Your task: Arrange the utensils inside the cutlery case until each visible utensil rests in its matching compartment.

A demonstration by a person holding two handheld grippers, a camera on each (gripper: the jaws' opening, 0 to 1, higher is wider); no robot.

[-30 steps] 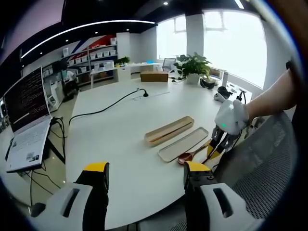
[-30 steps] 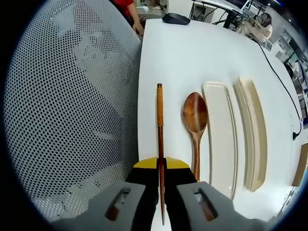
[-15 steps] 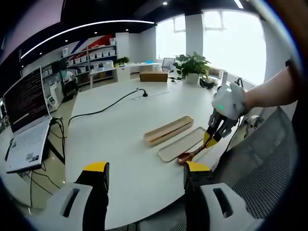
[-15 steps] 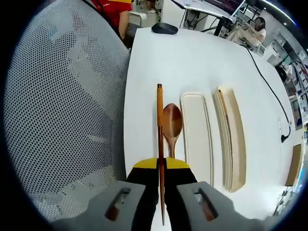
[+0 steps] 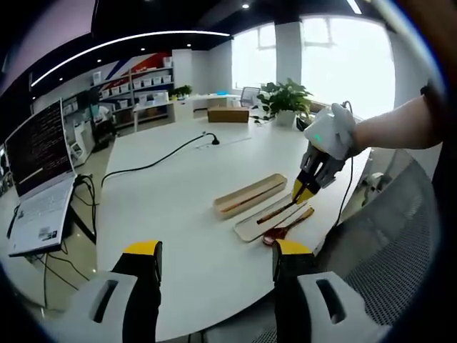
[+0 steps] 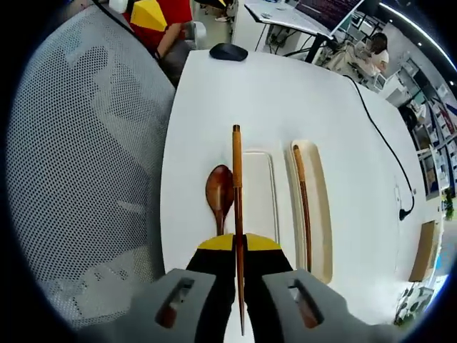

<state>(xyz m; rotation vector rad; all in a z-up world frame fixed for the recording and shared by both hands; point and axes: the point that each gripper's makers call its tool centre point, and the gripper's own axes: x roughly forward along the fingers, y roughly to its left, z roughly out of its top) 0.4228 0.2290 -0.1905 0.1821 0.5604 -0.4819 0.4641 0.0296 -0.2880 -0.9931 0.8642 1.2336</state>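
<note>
A: Right gripper view: what does the right gripper have?

B: Its jaws are closed tight on a wooden chopstick, which runs straight forward between them, tip away from the camera. In the left gripper view that same gripper hangs above the desk near its right edge, with the stick slanting down toward the flat tray.

A: And the case?

B: Two long pieces lie side by side near that edge. The shallow pale lid is directly under the held stick, a little to its right. Beyond it lies the deeper tan case tray, and a second chopstick already lies along its left side. A wooden spoon lies on the bare desk just left of the held stick, bowl away from the camera.

A: Which relation matters for the next move?

B: The stick's long axis is already parallel to the tray's long axis and to its twin. I judge the tray sits off to the gripper's right, across the lid, so a sideways shift rather than a turn is what's called for.

A: And the left gripper?

B: Its jaws are wide apart with nothing between them, held well back from the case at the desk's near edge. The right one is far nearer.
</note>
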